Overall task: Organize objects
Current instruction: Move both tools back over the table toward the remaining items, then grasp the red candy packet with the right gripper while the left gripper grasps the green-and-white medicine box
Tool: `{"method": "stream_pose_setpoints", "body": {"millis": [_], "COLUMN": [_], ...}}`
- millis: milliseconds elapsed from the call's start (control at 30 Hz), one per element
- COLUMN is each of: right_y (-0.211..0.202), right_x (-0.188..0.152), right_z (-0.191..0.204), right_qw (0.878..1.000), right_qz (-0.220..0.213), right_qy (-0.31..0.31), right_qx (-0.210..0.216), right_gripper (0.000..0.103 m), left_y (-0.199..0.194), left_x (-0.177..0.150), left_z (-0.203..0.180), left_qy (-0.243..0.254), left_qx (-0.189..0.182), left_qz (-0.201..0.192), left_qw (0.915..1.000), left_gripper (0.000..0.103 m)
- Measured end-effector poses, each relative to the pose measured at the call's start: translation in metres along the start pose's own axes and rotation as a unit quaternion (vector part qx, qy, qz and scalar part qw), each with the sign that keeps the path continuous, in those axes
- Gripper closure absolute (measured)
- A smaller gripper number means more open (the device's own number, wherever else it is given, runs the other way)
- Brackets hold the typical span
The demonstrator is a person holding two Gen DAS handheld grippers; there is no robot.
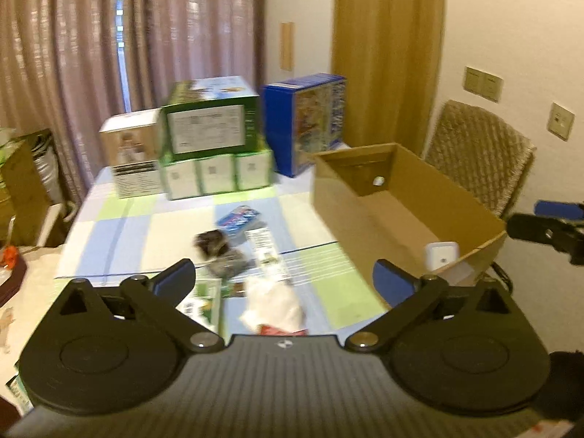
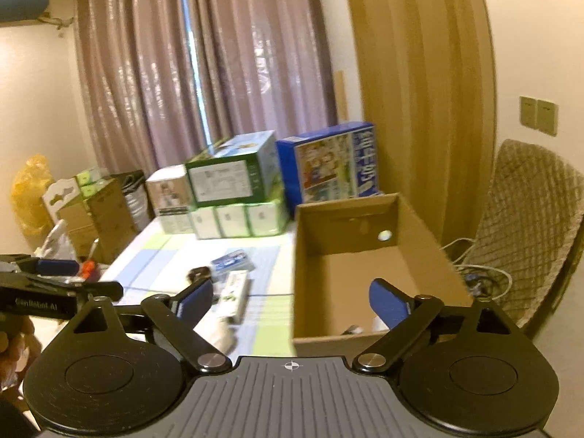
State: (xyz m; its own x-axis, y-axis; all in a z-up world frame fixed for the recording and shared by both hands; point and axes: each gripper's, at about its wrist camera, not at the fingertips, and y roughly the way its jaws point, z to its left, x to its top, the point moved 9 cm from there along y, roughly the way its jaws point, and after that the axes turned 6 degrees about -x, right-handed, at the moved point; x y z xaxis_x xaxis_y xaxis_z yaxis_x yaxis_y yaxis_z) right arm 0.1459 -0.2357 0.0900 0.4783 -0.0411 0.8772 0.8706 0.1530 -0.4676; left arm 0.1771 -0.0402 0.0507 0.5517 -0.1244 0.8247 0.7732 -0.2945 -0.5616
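1. Left gripper (image 1: 283,281): jaws spread wide, holding nothing. It hangs above the loose items in the lower centre of its frame, so it is the nearer tool.
2. Nearest item: a white crumpled packet (image 1: 272,306), directly below and between the fingers. Beyond it lies a long white carton (image 1: 263,246), its axis running away from the tool.
3. Right gripper (image 2: 290,301): jaws spread, empty, at the cardboard box's near wall.
4. Cardboard box (image 1: 330,197), right of the items: open-topped, holding one small white object (image 1: 441,254) at its near end; otherwise bare floor.

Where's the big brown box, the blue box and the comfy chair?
cardboard box (image 2: 314,241): right wrist view, left inner wall.
blue box (image 1: 281,127): left wrist view, plain blue side.
chair (image 2: 529,226): right wrist view, quilted backrest.
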Motion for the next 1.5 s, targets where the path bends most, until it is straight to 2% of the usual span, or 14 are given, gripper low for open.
{"method": "stream_pose_setpoints", "body": {"millis": [200, 400, 833, 1000, 1300, 1433, 1500], "right_y": [0.017, 0.051, 0.113, 0.132, 0.168, 0.186, 0.194], "right_x": [-0.03, -0.066, -0.118, -0.142, -0.16, -0.168, -0.175], "right_z": [0.045, 0.081, 0.111, 0.127, 0.14, 0.148, 0.15], "right_qw": [0.999, 0.994, 0.98, 0.964, 0.947, 0.932, 0.922], "right_qz": [0.023, 0.038, 0.059, 0.076, 0.091, 0.097, 0.1], "right_qy": [-0.023, -0.078, -0.163, -0.236, -0.29, -0.336, -0.361], "right_qx": [0.043, 0.074, 0.094, 0.101, 0.105, 0.101, 0.097], "right_gripper": [0.01, 0.01, 0.012, 0.03, 0.046, 0.049, 0.055], "left_y": [-0.007, 0.007, 0.052, 0.079, 0.098, 0.106, 0.11], "left_x": [-0.024, -0.054, -0.092, -0.101, -0.105, -0.105, -0.107], "left_z": [0.054, 0.09, 0.111, 0.118, 0.131, 0.134, 0.135], "left_qy": [-0.027, -0.04, -0.023, -0.019, -0.014, -0.016, -0.019], "left_qx": [0.046, 0.077, 0.064, 0.052, 0.048, 0.036, 0.032], "left_qz": [0.012, 0.042, 0.071, 0.079, 0.077, 0.088, 0.095], "left_qw": [0.9985, 0.9953, 0.9952, 0.9953, 0.9958, 0.9953, 0.9948], "left_gripper": [0.001, 0.001, 0.001, 0.001, 0.001, 0.002, 0.002]}}
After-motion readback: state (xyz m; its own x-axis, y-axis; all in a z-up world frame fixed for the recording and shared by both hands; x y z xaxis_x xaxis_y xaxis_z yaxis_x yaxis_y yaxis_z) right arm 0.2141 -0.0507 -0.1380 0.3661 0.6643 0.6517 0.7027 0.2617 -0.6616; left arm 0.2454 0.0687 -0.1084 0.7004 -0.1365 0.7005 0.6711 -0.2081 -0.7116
